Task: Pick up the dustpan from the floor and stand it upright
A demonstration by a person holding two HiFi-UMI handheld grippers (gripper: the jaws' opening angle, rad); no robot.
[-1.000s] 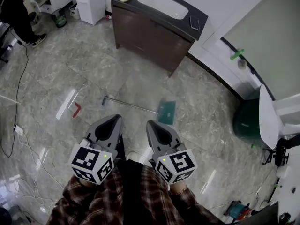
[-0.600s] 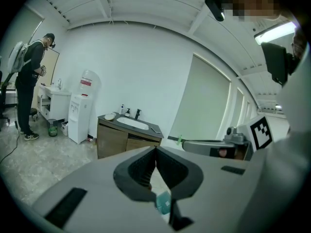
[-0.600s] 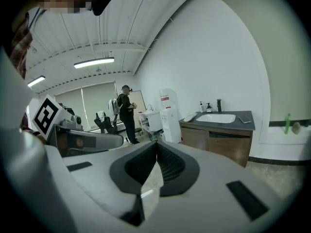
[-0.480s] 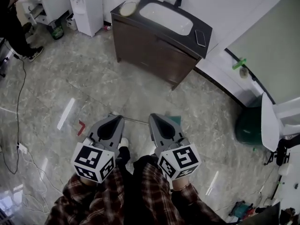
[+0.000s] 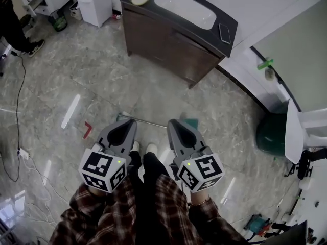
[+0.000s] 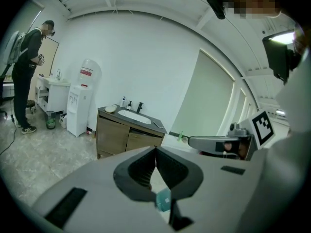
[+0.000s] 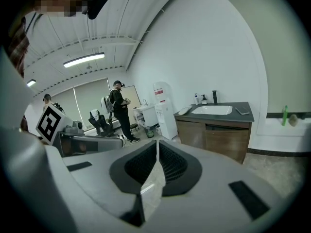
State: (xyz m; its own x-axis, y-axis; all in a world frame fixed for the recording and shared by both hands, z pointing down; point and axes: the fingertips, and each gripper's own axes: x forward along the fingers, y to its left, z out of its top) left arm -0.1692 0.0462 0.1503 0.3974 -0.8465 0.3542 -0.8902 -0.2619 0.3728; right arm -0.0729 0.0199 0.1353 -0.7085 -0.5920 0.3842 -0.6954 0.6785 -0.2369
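Observation:
The dustpan lies flat on the marble floor. In the head view its thin metal handle (image 5: pixel 149 121) runs left to right between my two grippers' tips, and a corner of its teal pan (image 5: pixel 192 122) shows beside the right gripper. My left gripper (image 5: pixel 127 122) is shut and holds nothing, above the handle's left end. My right gripper (image 5: pixel 176 122) is also shut and holds nothing, covering most of the pan. In the left gripper view the jaws (image 6: pixel 155 150) meet at the tip, with a teal patch of the pan (image 6: pixel 163 199) below. The right gripper view shows its jaws (image 7: pixel 157 142) closed.
A dark wooden vanity (image 5: pixel 168 45) with a white sink and a phone (image 5: pixel 224 33) stands ahead. A white water dispenser (image 5: pixel 94 1) is at the back left, a green bin (image 5: pixel 270 134) at the right. A red object (image 5: pixel 87 130) and a cable (image 5: pixel 19 106) lie at the left; a person (image 5: pixel 13 24) stands far left.
The person has walked forward, so both grippers came up to the dustpan, which now lies at their tips and is partly hidden. The jaws stayed shut.

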